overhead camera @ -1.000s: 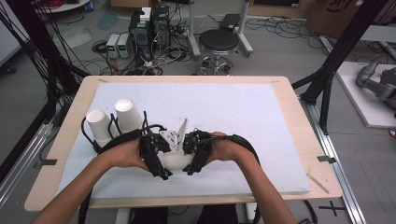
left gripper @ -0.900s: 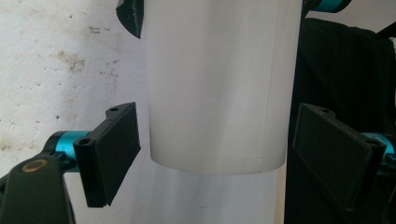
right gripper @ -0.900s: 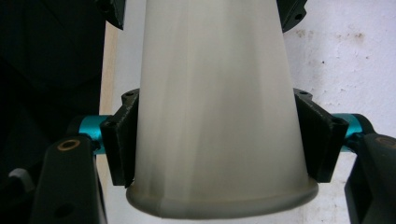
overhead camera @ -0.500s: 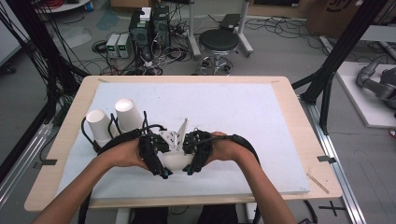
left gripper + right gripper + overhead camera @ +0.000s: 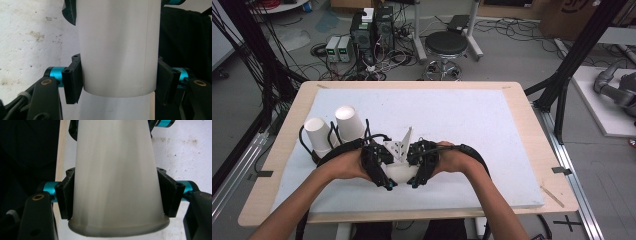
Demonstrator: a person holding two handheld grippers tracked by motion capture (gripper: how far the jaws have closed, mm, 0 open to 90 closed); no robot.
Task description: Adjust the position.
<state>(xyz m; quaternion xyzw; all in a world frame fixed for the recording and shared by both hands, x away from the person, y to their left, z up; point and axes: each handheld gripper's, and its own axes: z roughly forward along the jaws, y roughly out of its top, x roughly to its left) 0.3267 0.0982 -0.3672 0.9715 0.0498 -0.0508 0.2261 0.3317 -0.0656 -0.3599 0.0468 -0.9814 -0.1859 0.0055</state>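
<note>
Hiding under both grippers (image 5: 401, 167): white cup (image 5: 401, 173), ends cropped.

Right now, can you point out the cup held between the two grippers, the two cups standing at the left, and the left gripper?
held cup (image 5: 117, 47): left gripper view, on its white side wall.
two upside-down cups (image 5: 349, 121): high view, on the nearer-centre cup's side.
left gripper (image 5: 117, 80): left gripper view, midway between its fingers, shut on the cup.

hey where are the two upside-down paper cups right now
In the high view the two upside-down paper cups stand side by side at the white mat's left edge, just beyond the person's left hand.
</note>
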